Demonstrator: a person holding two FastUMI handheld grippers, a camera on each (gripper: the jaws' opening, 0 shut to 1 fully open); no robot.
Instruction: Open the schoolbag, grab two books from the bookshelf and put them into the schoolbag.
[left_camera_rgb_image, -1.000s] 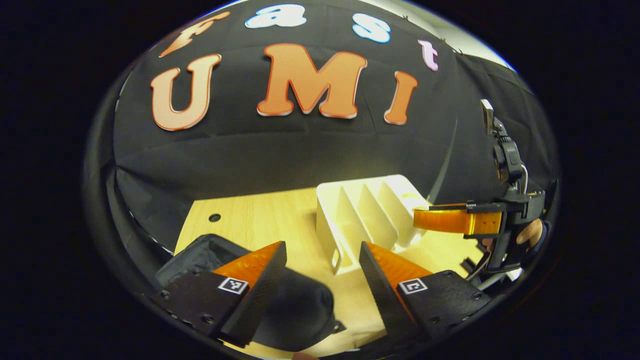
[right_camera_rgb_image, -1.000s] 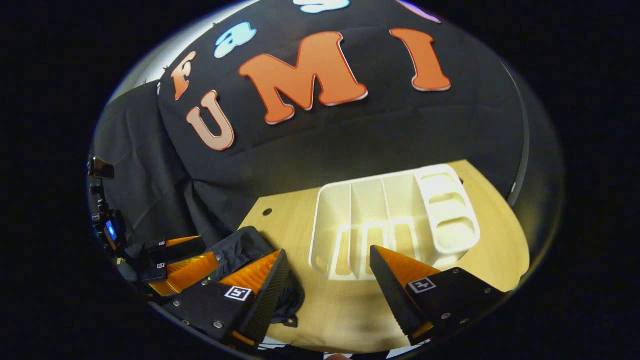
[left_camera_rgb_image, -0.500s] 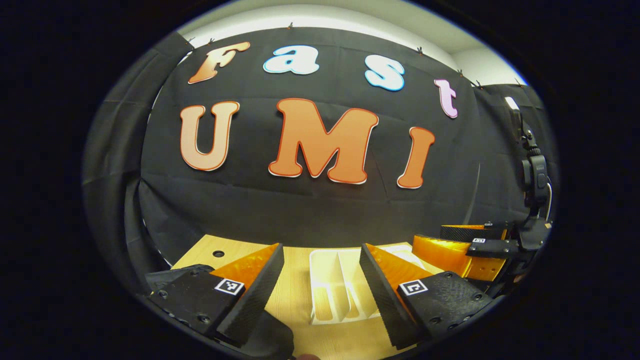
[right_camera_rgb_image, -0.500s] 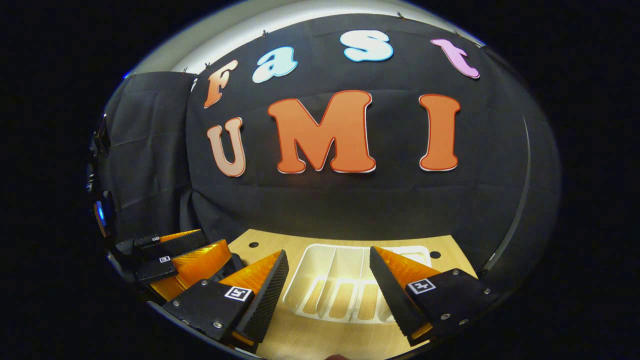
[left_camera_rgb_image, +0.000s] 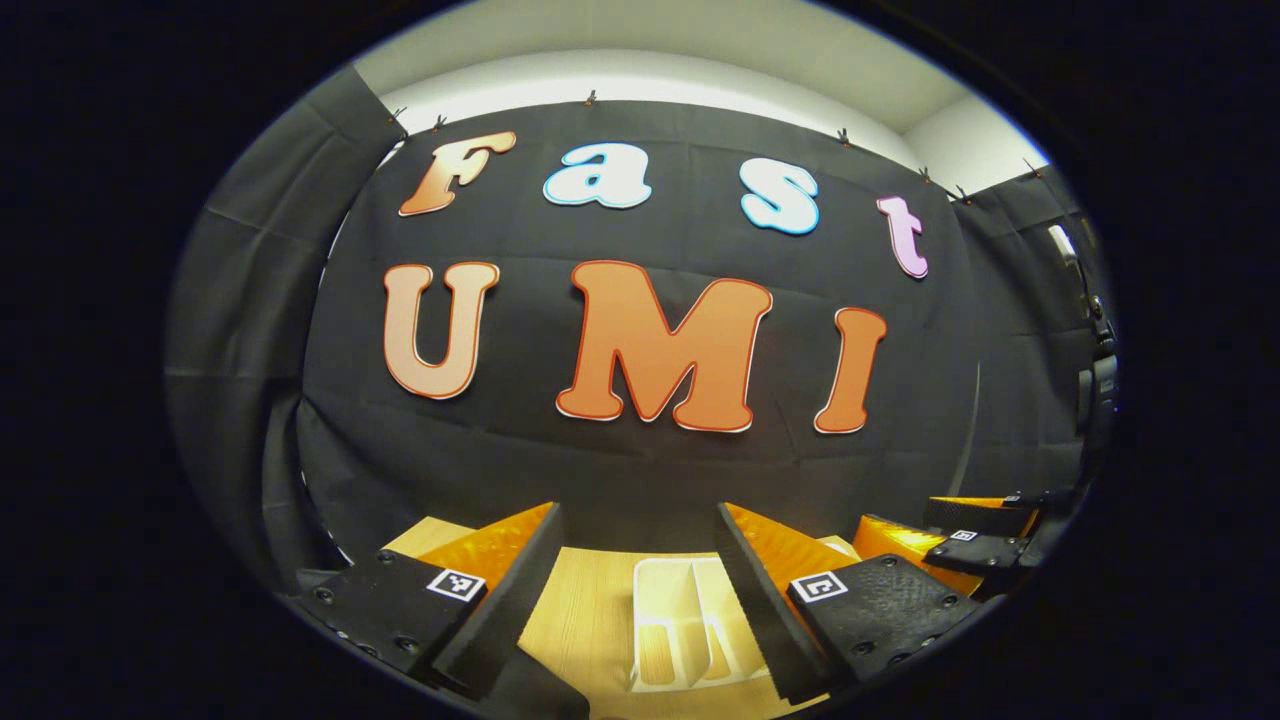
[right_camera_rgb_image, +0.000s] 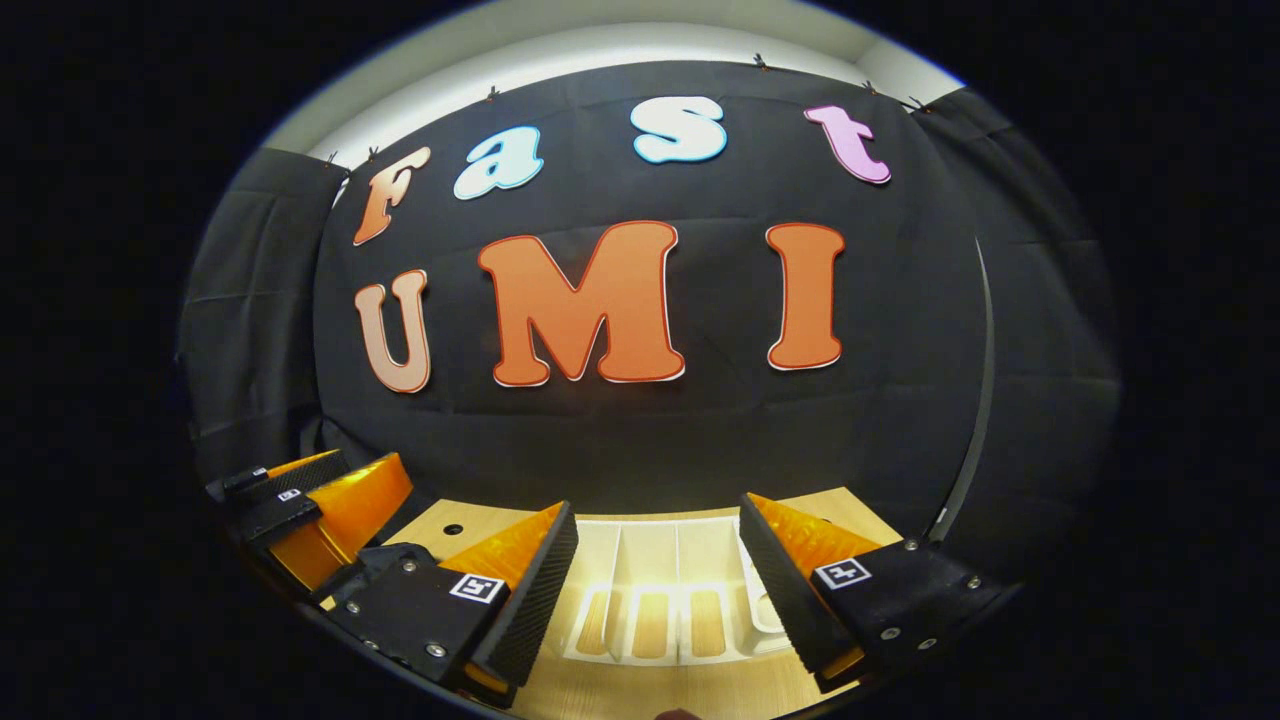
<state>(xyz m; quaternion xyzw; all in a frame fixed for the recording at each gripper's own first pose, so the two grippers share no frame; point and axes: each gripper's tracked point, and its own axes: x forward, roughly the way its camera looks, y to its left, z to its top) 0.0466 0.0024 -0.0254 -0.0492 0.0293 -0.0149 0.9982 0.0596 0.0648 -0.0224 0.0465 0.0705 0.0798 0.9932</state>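
Tongs status: the left tongs (left_camera_rgb_image: 637, 560) stand with both fingers spread wide apart and nothing between them. The right tongs (right_camera_rgb_image: 658, 550) stand likewise, fingers wide apart and empty. Both sets point level toward the black cloth wall (left_camera_rgb_image: 640, 460) at the back of the booth.

Table (left_camera_rgb_image: 585, 610): a light wooden top, seen low in both views beneath the fingers. A small round hole (right_camera_rgb_image: 453, 528) sits in the wood near the back edge in the right gripper view.

Bookshelf (right_camera_rgb_image: 650, 590): a white divided rack resting on the table, lying ahead of and between the fingers of the right tongs. Its upright dividers form several slots; the slots in sight hold no books. In the left gripper view the same rack (left_camera_rgb_image: 680, 620) lies between the fingers of the left tongs.

Schoolbag (left_camera_rgb_image: 535, 695): a dark rounded shape at the bottom edge of the left gripper view, just below the left finger. Whether it is open cannot be told.

Relative position: each view carries the other tongs at its edge, (left_camera_rgb_image: 940, 545) and (right_camera_rgb_image: 320, 500), beside one another above the near edge of the table.
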